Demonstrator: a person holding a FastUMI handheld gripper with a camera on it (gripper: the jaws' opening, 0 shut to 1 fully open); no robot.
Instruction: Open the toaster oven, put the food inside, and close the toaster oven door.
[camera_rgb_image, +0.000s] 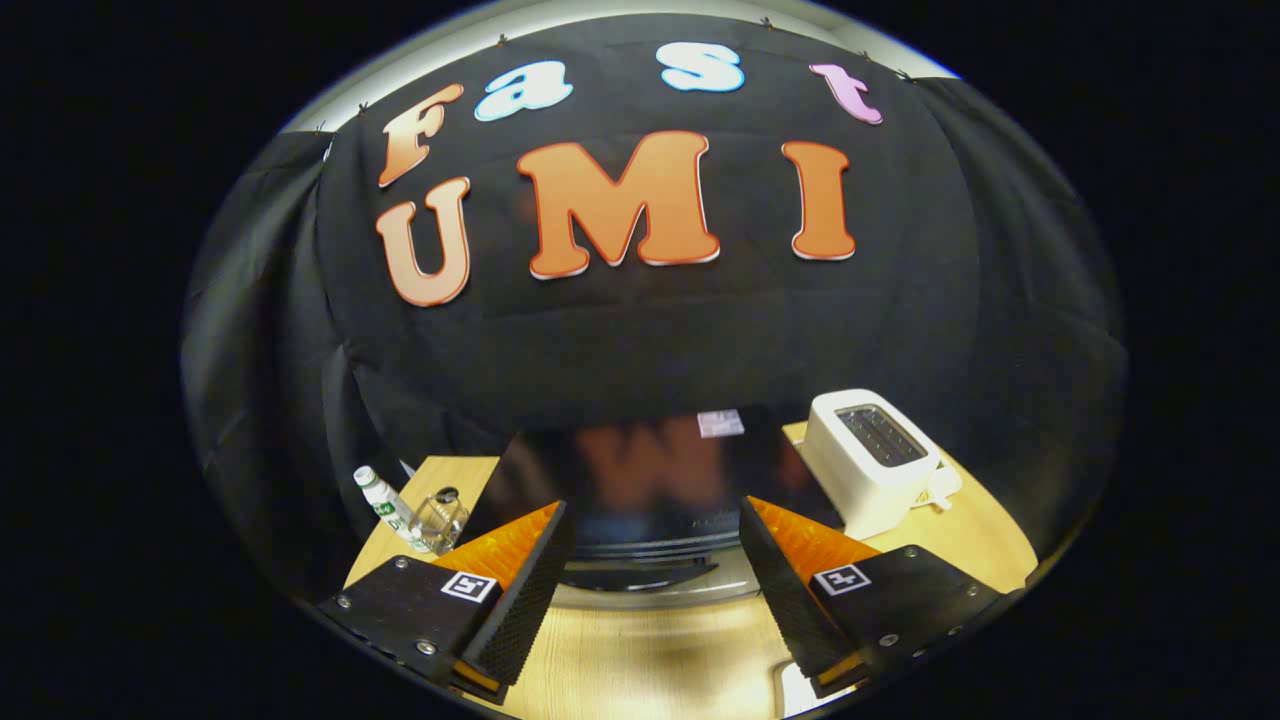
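the tongs stand wide open and empty, facing the toaster oven door, apparently shut; white toaster beside the oven.

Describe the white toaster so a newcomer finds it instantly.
Start at the wooden table with the dark toaster oven just ahead of the open gripper. The toaster stands beside the oven, beyond one finger. It alone is a white box with top slots.

Words or numbers: none can be read.
Square mark: black and white, one on each side of the gripper, whose fingers stand wide apart in front of the toaster oven.
Sticker: white, on top of the toaster oven, too blurry to read.
Bottle: left of the toaster oven, green label too small to read.
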